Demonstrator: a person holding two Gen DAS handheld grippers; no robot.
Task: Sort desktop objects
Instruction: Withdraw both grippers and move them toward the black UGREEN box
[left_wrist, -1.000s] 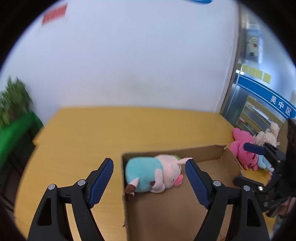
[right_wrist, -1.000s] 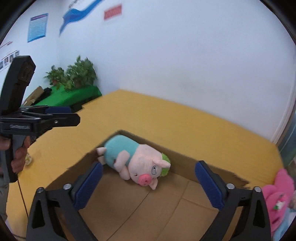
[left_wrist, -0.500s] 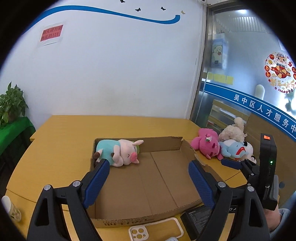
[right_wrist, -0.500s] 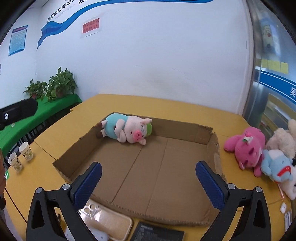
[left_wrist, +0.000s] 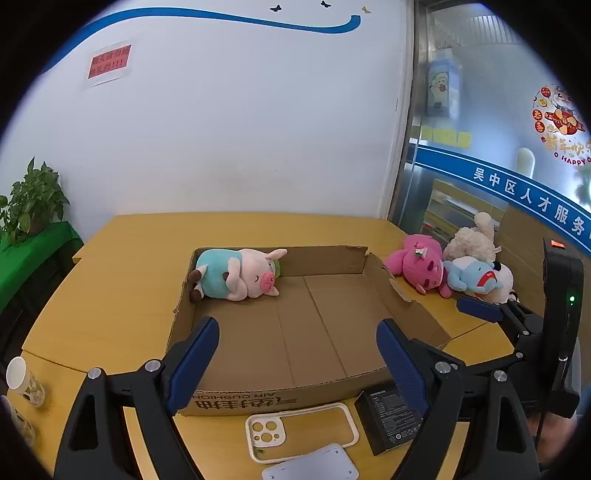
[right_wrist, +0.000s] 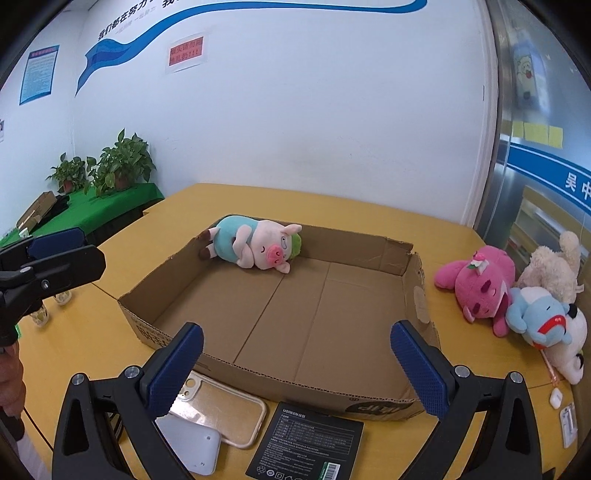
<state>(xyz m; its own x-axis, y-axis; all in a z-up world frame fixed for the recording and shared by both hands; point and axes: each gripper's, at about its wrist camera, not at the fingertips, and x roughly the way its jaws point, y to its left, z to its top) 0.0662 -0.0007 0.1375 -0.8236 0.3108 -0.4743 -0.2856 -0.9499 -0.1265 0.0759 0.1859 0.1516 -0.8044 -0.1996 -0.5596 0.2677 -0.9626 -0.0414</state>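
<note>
Left tongs (left_wrist: 297, 345) are hovering wide open over the near edge of the cardboard box (left_wrist: 280, 400), nothing sitting between the blue pads (left_wrist: 192, 363). Right tongs (right_wrist: 295, 362) are doing the same in their own view, spread wide and holding nothing, poised above the box's near wall (right_wrist: 314, 384).

Inside the box, a pig plush in a teal shirt (left_wrist: 236, 275) is lying on its side, tucked into the far left corner against the back wall. The rest of the box floor is showing bare cardboard.

Just in front of the box on the yellow surface (left_wrist: 110, 295), a cream phone case (left_wrist: 301, 430) is lying flat, a white flat device (left_wrist: 312, 465) touching its near edge, and a black product box (right_wrist: 306, 443) is resting just beside them.

Off to the right of the box, a pink plush (right_wrist: 480, 288), a blue plush (right_wrist: 535, 314) and a cream plush (right_wrist: 554, 269) are bunching together, touching each other. Paper cups (left_wrist: 24, 380) are standing at the surface's left edge.
</note>
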